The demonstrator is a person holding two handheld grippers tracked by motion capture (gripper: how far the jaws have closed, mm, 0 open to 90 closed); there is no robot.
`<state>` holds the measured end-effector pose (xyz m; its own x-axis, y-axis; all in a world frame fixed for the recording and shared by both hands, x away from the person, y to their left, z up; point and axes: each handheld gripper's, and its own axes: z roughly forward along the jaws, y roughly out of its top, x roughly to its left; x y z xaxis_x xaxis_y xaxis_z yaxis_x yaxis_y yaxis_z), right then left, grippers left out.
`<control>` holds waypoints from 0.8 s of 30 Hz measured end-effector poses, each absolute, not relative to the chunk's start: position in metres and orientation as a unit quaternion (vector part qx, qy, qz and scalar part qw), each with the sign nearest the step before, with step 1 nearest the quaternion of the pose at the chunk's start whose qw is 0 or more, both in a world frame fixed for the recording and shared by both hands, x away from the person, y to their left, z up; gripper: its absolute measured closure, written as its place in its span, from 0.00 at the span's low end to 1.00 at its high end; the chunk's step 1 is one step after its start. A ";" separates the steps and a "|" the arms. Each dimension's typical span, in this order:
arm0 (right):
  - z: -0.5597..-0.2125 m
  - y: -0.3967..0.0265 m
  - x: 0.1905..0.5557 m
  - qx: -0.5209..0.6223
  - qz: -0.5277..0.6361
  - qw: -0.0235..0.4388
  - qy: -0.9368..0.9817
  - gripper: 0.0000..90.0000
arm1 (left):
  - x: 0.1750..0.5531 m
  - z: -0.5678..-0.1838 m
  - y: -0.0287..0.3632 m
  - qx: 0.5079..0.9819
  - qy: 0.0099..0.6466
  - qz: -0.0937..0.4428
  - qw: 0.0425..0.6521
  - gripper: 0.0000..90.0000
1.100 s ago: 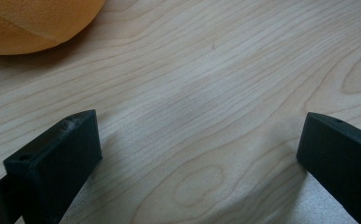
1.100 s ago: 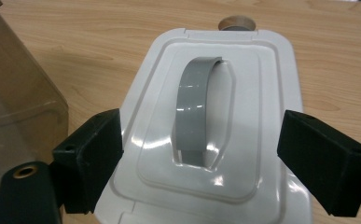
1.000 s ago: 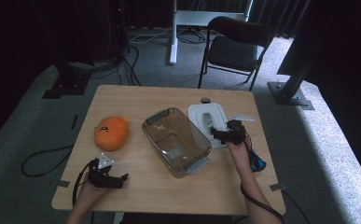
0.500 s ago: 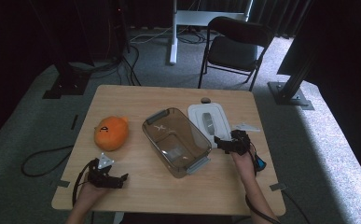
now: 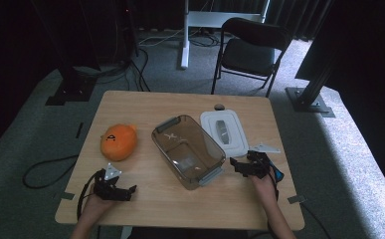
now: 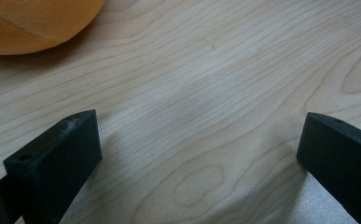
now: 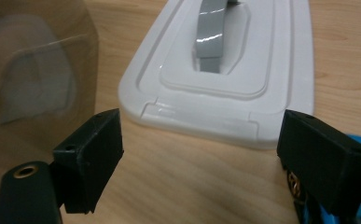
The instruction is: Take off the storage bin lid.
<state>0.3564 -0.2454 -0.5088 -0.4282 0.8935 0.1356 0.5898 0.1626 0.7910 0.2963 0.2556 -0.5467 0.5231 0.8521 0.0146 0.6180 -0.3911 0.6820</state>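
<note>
The right claw point(image 5: 237, 165) hovers low over the tabletop point(image 5: 145, 107), jaws wide, holding nothing. Just ahead of it lies the white lid point(image 7: 225, 79), flat, its near edge facing the jaws but not between them. The clear bin point(image 5: 187, 150) stands just beside the lid. The left claw point(image 5: 130, 190), also wide and unloaded, rests near the front edge, with bare wood before it and the orange plush point(image 5: 118, 142) farther off. Beyond the tabletop stand a chair point(image 5: 252, 50) and grey carpet point(image 5: 329, 149).
</note>
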 end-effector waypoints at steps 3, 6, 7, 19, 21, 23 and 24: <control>-0.511 -0.246 0.349 0.499 0.411 0.181 0.742 0.15 | 0.296 -0.547 0.256 0.813 0.452 0.185 0.317 0.00; -0.514 -0.245 0.341 0.493 0.410 0.180 0.746 0.15 | 0.296 -0.547 0.256 0.813 0.452 0.185 0.317 0.00; -0.515 -0.245 0.339 0.489 0.408 0.179 0.750 0.15 | 0.296 -0.547 0.256 0.813 0.452 0.185 0.317 0.00; -0.527 -0.248 0.316 0.460 0.399 0.161 0.777 0.15 | 0.296 -0.547 0.256 0.814 0.451 0.185 0.316 0.00; -0.529 -0.249 0.313 0.449 0.395 0.161 0.785 0.15 | 0.296 -0.547 0.256 0.814 0.451 0.185 0.316 0.00; -0.530 -0.250 0.310 0.441 0.393 0.158 0.791 0.15 | 0.296 -0.547 0.256 0.814 0.451 0.185 0.316 0.00; -0.530 -0.250 0.310 0.441 0.393 0.158 0.791 0.15 | 0.296 -0.547 0.256 0.814 0.451 0.185 0.316 0.00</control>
